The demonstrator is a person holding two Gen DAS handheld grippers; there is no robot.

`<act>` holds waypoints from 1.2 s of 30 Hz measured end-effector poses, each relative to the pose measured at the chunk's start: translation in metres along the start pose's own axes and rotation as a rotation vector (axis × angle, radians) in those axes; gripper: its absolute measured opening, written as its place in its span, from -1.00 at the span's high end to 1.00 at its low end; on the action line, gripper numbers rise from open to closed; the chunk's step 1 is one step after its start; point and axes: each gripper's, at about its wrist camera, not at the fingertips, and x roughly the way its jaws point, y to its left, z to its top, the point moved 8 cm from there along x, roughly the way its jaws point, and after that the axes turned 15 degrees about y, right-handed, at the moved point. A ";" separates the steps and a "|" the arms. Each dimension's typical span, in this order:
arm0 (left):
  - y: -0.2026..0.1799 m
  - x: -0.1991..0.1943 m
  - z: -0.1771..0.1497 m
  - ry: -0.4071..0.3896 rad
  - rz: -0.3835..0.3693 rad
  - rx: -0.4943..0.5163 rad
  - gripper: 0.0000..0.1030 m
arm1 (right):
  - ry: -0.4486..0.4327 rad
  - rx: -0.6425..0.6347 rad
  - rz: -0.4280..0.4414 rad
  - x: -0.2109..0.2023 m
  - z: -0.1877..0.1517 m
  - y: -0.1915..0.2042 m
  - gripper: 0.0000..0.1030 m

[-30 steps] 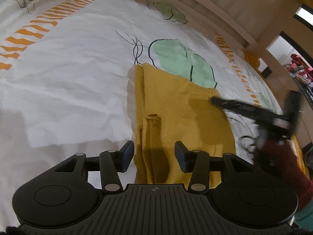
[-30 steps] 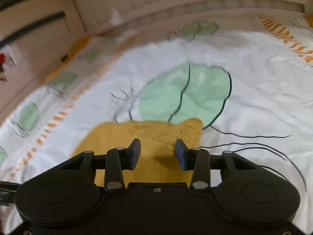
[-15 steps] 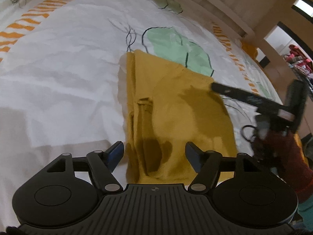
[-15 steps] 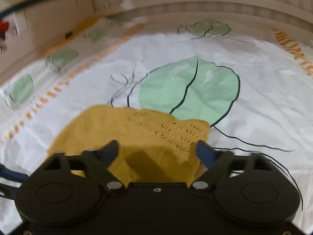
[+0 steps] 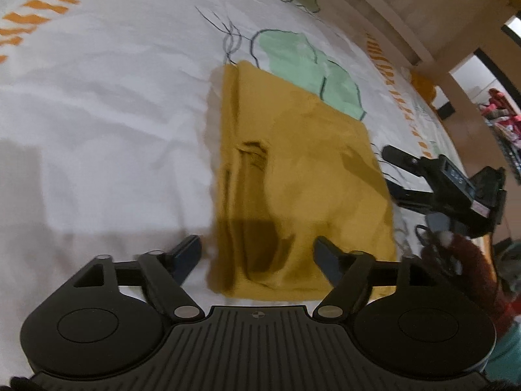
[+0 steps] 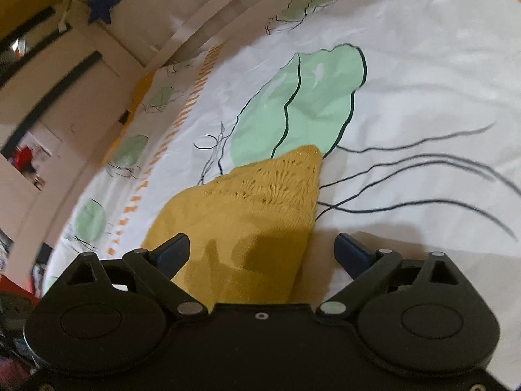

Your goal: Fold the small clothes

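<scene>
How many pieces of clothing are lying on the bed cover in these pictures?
1. A mustard-yellow knitted garment, folded, lies flat on the white bed cover, overlapping the cover's large green leaf print. Both wrist views show this same piece. More clothes may lie outside the views.

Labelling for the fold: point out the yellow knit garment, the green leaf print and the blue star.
yellow knit garment (image 5: 302,176), left wrist view, flat middle.
green leaf print (image 6: 309,104), right wrist view, centre.
blue star (image 6: 103,4), right wrist view, centre.
</scene>
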 end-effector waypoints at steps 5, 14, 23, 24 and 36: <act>-0.001 0.013 0.000 0.019 0.011 0.002 -0.84 | 0.007 -0.001 0.035 0.006 0.002 0.000 -0.96; -0.014 0.026 0.006 0.011 0.005 0.031 -0.98 | 0.020 -0.044 0.051 0.017 0.007 0.005 -1.00; -0.025 0.032 0.015 -0.019 -0.100 0.012 -0.87 | 0.022 -0.078 0.077 0.035 0.019 0.013 -1.00; -0.027 0.034 0.015 -0.009 -0.145 -0.004 -0.79 | 0.020 -0.078 0.084 0.036 0.020 0.013 -1.00; -0.011 0.035 0.011 0.019 -0.154 -0.101 0.66 | 0.032 -0.095 0.155 0.025 0.007 0.013 -0.94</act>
